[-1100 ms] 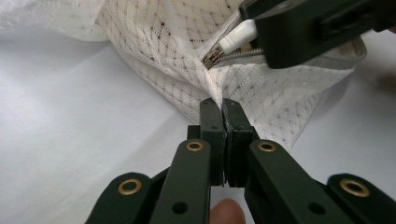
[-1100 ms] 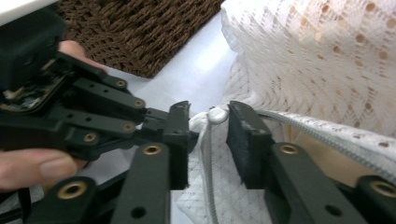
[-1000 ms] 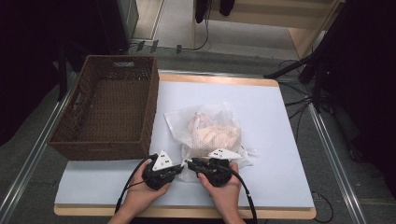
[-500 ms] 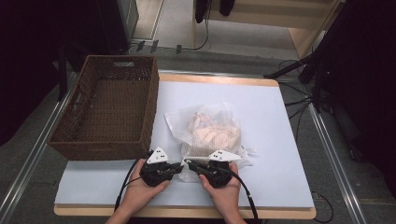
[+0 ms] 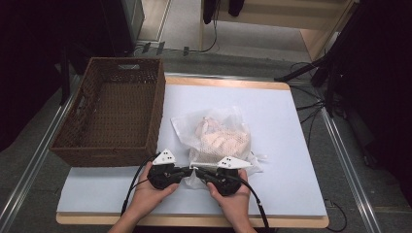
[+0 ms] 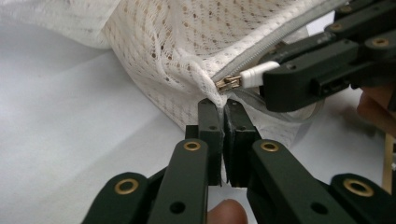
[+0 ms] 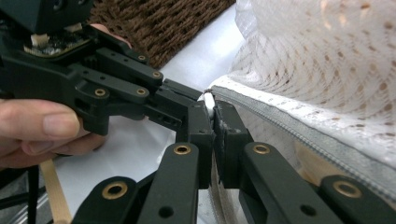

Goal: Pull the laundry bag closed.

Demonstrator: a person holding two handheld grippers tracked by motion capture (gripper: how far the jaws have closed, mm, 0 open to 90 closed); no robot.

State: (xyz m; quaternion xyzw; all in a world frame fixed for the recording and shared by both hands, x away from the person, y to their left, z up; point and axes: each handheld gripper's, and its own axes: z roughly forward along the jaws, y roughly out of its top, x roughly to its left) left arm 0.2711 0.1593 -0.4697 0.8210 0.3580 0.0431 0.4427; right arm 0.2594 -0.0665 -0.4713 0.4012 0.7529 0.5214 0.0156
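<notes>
A white mesh laundry bag [image 5: 221, 138] with pinkish cloth inside lies on the white table top [image 5: 286, 126]. Both grippers meet at its near corner. My left gripper [image 5: 187, 171] [image 6: 223, 105] is shut on the mesh [image 6: 177, 42] just below the brass zipper slider [image 6: 229, 83], and its jaws have just closed a little further. My right gripper [image 5: 199, 172] [image 7: 214, 112] has been closing and now pinches the white zipper pull [image 7: 208, 99] [image 6: 254, 74]. The grey zipper tape [image 7: 299, 135] runs away to the right.
A brown wicker basket [image 5: 114, 114] [image 7: 159, 23] stands at the table's left, close to the bag. The table's wooden front edge [image 5: 194, 221] is just under the person's hands. Cables lie on the floor at the right.
The left hand has shifted slightly at the bag's near corner. The bag, the basket and the right hand stay where they were.
</notes>
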